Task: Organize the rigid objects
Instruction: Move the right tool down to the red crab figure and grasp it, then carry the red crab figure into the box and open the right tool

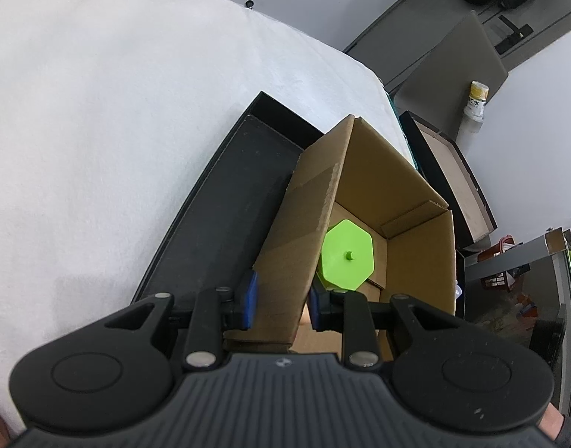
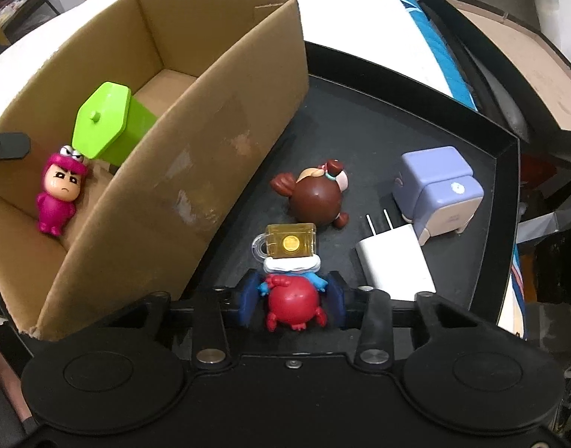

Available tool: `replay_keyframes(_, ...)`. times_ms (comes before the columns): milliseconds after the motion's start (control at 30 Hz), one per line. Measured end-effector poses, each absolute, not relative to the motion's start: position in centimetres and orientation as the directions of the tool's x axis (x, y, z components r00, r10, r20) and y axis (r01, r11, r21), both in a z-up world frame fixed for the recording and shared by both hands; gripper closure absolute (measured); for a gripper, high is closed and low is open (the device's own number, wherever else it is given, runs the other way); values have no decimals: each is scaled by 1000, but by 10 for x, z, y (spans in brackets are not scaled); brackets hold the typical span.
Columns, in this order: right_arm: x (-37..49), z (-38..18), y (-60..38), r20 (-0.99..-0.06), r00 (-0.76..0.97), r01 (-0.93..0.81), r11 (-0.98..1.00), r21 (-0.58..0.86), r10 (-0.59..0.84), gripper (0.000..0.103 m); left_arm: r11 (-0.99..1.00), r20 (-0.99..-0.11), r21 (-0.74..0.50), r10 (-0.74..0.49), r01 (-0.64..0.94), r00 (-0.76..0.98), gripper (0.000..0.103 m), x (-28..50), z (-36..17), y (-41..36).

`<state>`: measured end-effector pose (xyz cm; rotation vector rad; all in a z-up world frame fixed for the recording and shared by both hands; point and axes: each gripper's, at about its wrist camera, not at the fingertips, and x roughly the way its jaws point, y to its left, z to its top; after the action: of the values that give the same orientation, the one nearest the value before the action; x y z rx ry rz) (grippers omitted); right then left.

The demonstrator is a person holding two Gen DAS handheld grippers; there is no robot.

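Two grippers work: left gripper (image 1: 281, 300) clamps the box (image 1: 304, 224) wall; right gripper (image 2: 293, 298) pinches the red toy (image 2: 293, 304) at its round belly; hard, light, slick plastic

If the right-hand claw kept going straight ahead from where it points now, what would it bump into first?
The right gripper already grips the red figure. Straight on, that toy's yellow block would probably meet the brown figure first, though depth is unclear.

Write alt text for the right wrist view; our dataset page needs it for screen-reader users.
The right tongs grip a red toy figure over a black tray holding a brown figure, a white charger and a lavender toy. Left of them, a cardboard box contains a green hexagonal container and a pink figure.
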<state>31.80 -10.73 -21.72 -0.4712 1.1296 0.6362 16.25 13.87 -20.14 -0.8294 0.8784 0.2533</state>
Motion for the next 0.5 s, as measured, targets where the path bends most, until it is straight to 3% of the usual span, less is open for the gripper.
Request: replay_keyframes(500, 318, -173, -107, -933, 299, -654, 755, -47, 201, 65, 674, -772, -525, -120, -520, 624, 77, 168, -199, 133)
